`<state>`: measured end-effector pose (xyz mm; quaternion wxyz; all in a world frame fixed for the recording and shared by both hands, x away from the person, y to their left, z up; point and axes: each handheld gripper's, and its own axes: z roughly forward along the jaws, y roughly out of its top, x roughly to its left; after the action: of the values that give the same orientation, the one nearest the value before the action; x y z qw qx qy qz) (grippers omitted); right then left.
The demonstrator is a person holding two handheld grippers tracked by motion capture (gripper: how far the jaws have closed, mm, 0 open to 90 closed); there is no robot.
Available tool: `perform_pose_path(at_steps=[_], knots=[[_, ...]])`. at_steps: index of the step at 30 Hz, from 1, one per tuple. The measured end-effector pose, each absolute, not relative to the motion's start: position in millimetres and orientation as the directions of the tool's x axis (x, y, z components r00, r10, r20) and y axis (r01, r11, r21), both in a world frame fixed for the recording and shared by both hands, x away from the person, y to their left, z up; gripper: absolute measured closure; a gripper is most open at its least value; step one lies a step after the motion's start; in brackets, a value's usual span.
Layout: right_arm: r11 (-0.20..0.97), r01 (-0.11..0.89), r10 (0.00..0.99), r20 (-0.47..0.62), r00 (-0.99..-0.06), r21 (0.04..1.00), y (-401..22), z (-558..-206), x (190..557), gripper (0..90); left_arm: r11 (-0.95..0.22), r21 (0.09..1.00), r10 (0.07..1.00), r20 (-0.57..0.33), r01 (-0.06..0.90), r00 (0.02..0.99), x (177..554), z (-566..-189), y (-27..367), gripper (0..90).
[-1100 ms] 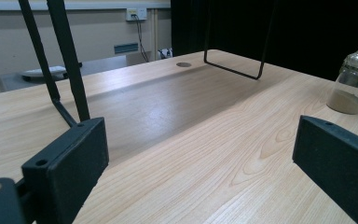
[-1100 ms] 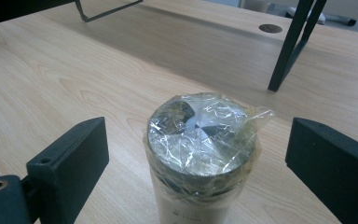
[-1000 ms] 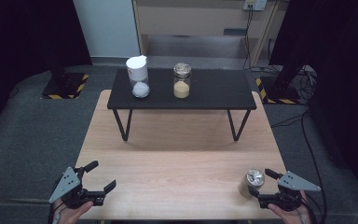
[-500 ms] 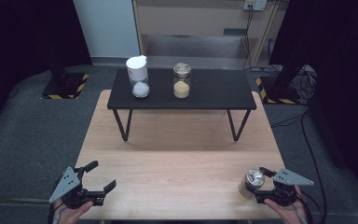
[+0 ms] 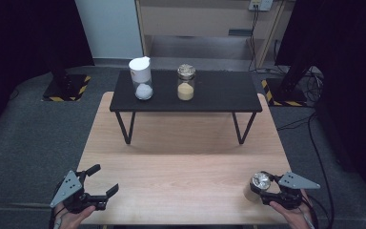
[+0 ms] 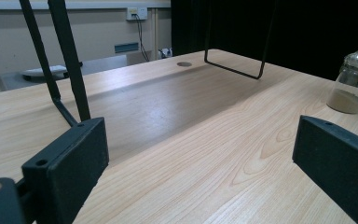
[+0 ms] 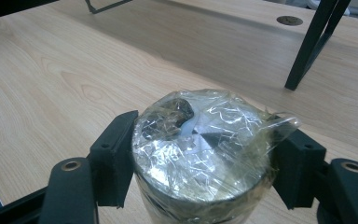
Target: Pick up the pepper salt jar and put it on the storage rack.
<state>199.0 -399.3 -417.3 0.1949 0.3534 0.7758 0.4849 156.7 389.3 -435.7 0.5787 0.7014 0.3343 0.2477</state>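
Between the right gripper's (image 7: 200, 161) jaws, which have just been closing, stands a film-covered jar (image 7: 204, 144), both pads pressed on its sides. Well apart from it, the left gripper (image 5: 99, 182) rests spread with nothing between its jaws.

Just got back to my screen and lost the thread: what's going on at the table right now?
A person is working a gripper in each hand at the light wooden table. The right gripper has just been closing, and its fingers now press both sides of a small glass jar with plastic film over its lid, standing near the table's front right corner. The left gripper sits open with nothing between its fingers at the front left. Two more jars, a white-lidded jar and a yellow-powder jar, stand on the black raised shelf.
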Motion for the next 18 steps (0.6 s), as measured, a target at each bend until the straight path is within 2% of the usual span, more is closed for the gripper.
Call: perform_pose_path(at_steps=[18], knots=[[0.296, 0.354, 0.723, 0.034, -0.691, 0.887, -397.4, -404.1, 205.6, 34.4, -0.105, 0.978, 0.756, -0.040, 0.182, 0.653, 156.6, -435.7, 389.7, 2.4]])
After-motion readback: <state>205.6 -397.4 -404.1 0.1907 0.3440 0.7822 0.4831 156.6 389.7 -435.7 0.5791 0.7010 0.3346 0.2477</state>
